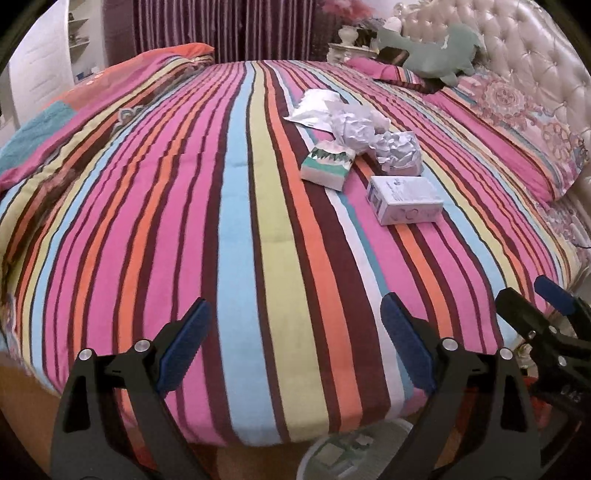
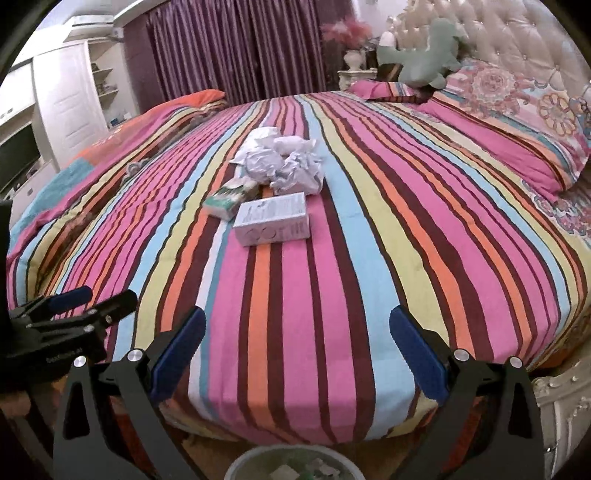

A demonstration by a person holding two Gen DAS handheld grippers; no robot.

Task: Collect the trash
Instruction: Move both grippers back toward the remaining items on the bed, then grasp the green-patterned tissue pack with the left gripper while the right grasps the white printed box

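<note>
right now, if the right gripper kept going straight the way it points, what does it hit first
Likely the bare striped bedspread: the open right gripper points down at it, short of the white box. Depth is uncertain.

We see a soft, matt striped cloth bedspread [image 2: 332,258], crumpled white paper [image 2: 284,166], a smooth cardboard box [image 2: 271,219], and far right a glossy tufted leather-like headboard [image 2: 517,33].

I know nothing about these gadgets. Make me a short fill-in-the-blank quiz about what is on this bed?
1. The white box lies on a bedspread patterned with ____.
2. Just behind the box sits a heap of crumpled ____.
3. The green plush toy rests near the ____ of the bed.
4. The left gripper and the right gripper both hold ____.

Missing words: stripes; paper; headboard; nothing
</note>
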